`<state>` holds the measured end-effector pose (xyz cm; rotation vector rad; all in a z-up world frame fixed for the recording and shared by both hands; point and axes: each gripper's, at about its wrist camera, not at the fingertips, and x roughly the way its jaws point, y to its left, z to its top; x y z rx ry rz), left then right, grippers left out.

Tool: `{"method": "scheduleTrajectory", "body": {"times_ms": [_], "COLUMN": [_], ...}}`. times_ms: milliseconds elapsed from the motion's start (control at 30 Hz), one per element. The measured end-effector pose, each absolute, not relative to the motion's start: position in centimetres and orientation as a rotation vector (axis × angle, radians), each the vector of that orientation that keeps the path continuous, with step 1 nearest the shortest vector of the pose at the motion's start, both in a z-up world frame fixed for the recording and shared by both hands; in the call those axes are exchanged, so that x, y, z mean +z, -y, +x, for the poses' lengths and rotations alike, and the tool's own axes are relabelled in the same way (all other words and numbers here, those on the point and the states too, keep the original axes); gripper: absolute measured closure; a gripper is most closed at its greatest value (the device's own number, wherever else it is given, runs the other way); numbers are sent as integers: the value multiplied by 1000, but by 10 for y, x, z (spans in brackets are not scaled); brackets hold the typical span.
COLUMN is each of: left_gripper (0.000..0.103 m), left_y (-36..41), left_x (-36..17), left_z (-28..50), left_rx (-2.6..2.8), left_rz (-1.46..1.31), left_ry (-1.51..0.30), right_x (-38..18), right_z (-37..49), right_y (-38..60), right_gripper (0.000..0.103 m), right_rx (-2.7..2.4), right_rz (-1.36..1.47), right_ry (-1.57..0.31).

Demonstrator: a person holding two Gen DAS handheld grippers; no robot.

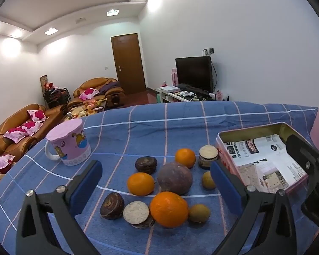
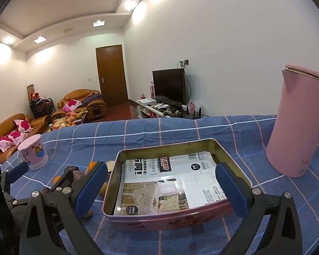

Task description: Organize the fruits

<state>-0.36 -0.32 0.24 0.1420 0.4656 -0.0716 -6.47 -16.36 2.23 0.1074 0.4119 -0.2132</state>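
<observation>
A: How do the 2 tools stand?

B: The left tool (image 1: 155, 182) is spread wide and pinches nothing; its 2 blue pads hang above the fruit pile. The right tool (image 2: 161, 189) is spread just as wide, also bare, its pads framing the open tin (image 2: 234, 159).

A: Count the pile.

B: Between the left pads, on the blue checked cloth (image 1: 138, 127) over the worktop: 3 oranges (image 1: 169, 209), 1 large purple fruit (image 1: 174, 178), 2 small yellow-green fruits (image 1: 198, 213), 2 dark brown round pieces (image 1: 146, 165) and 2 round pieces with pale, grainy tops (image 1: 136, 212). That makes 10, packed close, several touching.

A: And the containers?

B: 1 pink tin, rectangular, lined with 1 printed sheet (image 2: 172, 182) and holding no fruit. It sits just right of the pile, its near left corner beside the pale-topped piece farthest back. 1 pink mug (image 1: 69, 145) with a lid stands left and behind the pile, well apart. 1 tall pink kettle (image 2: 297, 123) stands upright behind and right of the tin.

A: Room to move?

B: Bare cloth lies behind the pile and between mug and fruit. The worktop's far edge runs behind the tin, and its left edge curves off past the mug.
</observation>
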Motion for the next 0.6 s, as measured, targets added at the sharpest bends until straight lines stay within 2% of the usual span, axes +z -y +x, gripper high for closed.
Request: {"method": "scheduleTrajectory", "body": {"times_ms": [600], "left_gripper": [0], "left_y": [4], "left_x": [2], "left_z": [-4], "left_rx": [-84], "left_rz": [133], "left_ry": [-461], "right_x": [22], "right_z": [-65], "right_y": [162], "right_gripper": [1], "right_rx": [-229], "right_rz": [96], "right_ry": [-406]}}
